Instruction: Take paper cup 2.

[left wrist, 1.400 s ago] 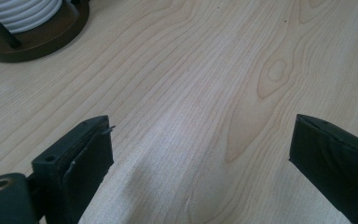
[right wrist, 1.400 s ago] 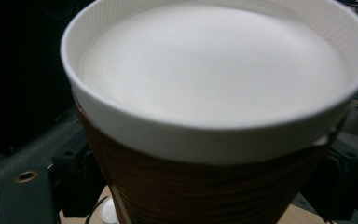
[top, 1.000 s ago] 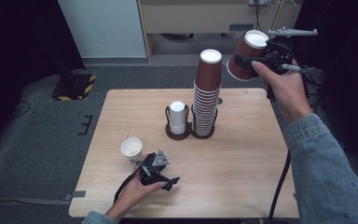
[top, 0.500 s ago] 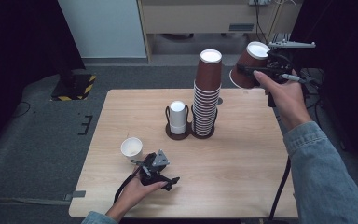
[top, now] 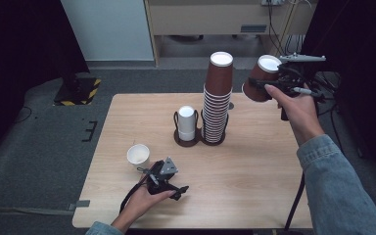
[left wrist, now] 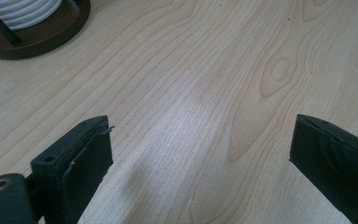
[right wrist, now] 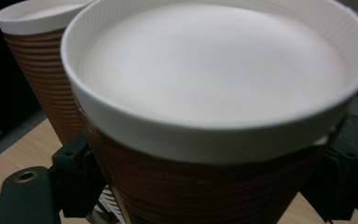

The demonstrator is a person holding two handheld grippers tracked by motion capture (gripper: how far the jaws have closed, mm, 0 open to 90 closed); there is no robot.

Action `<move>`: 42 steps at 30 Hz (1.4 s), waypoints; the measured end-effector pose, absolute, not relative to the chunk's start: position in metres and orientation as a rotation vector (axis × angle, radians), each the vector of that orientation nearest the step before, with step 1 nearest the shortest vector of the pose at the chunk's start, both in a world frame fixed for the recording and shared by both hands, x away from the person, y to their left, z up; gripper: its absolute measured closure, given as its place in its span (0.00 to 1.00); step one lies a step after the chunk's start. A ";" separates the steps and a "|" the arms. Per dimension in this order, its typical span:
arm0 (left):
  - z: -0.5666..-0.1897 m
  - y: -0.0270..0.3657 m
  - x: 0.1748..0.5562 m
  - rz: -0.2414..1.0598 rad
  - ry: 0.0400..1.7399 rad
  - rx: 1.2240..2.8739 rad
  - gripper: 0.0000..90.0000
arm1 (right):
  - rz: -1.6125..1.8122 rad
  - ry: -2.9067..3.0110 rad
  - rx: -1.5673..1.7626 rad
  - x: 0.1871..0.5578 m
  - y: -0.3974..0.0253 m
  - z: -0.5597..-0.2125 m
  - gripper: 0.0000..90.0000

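The right gripper (top: 267, 83) is held up in the air off the far right corner of the table (top: 254, 196), just to the right of the tall stack of brown cups (top: 217, 103), and its jaws pinch a single brown paper cup (top: 261, 78) by its ribbed wall. In the high view that cup is upside down and tilted: its white bottom end faces up and toward the right, its wider mouth end down and toward the left, so its long axis leans away from upright, with the lower end nearer the stack. The cup is apart from the stack, its white end at about the level of the stack's top. In the right gripper view the cup (right wrist: 214, 116) sits between the two black jaws, one pressed on each side of the brown wall, and the white disc of its end fills the near field; the top of the stack (right wrist: 42, 56) stands just behind it at the left. The stack rests in a dark two-ring holder (top: 198, 139), whose other ring holds a short stack of white cups (top: 186, 122). The left gripper (top: 164, 176) lies low on the near left part of the table, jaws spread wide with bare wood between them, as the left gripper view shows (left wrist: 200, 154). A lone white cup (top: 138, 155) stands upright, mouth up, just beside it.
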State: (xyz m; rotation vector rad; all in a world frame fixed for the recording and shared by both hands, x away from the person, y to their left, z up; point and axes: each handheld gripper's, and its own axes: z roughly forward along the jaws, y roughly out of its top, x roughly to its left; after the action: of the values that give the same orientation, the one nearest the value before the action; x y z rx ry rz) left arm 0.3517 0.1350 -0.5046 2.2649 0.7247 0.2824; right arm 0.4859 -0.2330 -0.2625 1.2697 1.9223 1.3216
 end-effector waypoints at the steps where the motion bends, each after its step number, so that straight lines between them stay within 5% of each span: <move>1: -0.505 0.135 0.352 0.285 0.723 2.266 0.05 | 1.321 1.923 1.270 0.486 -0.233 -0.265 0.17; 42: -0.505 0.136 0.353 0.286 0.732 2.267 0.05 | 1.268 2.064 1.314 0.459 -0.219 -0.364 0.17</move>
State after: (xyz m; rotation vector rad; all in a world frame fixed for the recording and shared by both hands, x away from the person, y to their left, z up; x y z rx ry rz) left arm 0.3532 0.1361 -0.5050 2.2668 0.7316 0.2855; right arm 0.4589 -0.2193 -0.3638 1.3138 2.0642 1.2677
